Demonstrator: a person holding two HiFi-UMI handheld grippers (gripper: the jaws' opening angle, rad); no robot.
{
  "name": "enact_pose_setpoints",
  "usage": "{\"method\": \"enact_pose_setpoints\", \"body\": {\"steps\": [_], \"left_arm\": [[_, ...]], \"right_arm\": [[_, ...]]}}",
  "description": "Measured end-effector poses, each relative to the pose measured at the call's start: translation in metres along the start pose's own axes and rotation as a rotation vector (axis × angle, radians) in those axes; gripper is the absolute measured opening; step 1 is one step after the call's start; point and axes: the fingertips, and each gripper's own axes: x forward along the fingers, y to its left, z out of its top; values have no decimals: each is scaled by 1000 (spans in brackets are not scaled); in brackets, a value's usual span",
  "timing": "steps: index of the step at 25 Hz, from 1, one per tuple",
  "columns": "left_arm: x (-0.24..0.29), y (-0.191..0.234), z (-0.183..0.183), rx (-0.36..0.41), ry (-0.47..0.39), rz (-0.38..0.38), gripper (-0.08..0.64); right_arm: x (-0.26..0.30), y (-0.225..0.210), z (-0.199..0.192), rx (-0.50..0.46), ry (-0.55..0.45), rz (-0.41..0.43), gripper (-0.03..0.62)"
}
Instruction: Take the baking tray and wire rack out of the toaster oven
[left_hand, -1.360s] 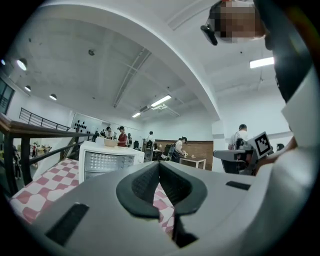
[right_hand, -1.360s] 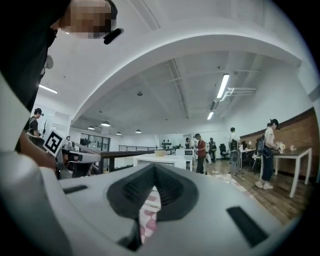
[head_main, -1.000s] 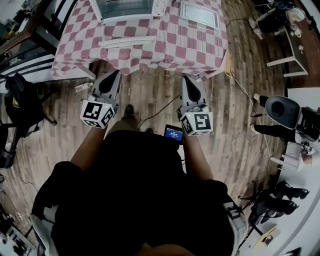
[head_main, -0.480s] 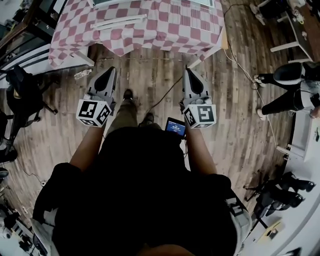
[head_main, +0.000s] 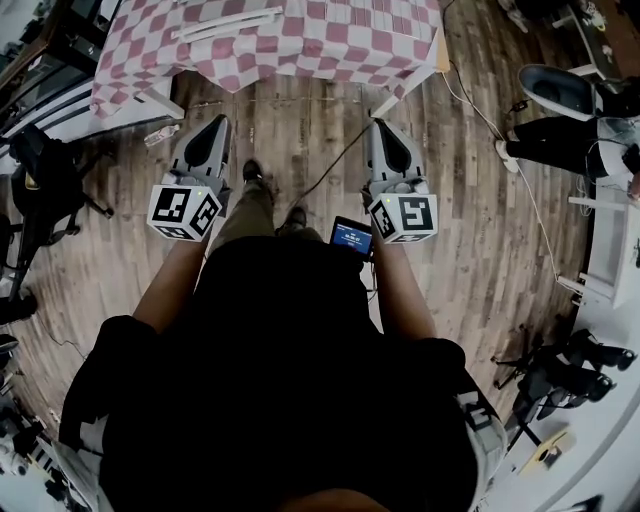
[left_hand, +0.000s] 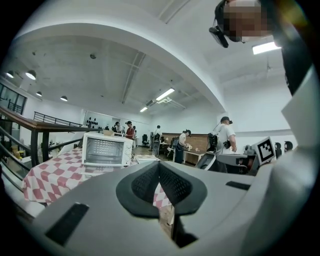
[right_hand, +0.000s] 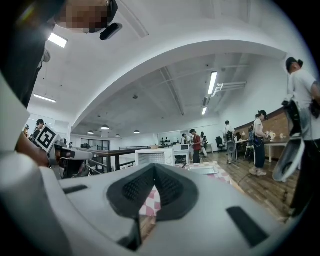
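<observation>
Open lab: workbenches (right_hand: 280, 143), floor cables (head_main: 330, 170)

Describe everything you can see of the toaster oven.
The toaster oven is a white, boxy unit standing upright on a red-and-white checked tablecloth, with its front turned towards the viewer. The wide front looks pale and ribbed, with a plain white strip at its right. It stands far off across the room, and only the cloth beneath seems to touch it.

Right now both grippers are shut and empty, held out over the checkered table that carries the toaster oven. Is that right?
Not quite. The left gripper and right gripper are shut and empty, but the head view shows them over the wooden floor, short of the checkered table that carries the toaster oven.
</observation>
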Motion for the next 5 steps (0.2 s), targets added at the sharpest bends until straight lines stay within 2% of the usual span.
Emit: {"method": "enact_pose_setpoints", "body": {"steps": [5], "left_arm": [[-7,-16,10,9,-20,0,-11]], "right_arm": [[-20,-1,6,3,-13,-8,3]]}}
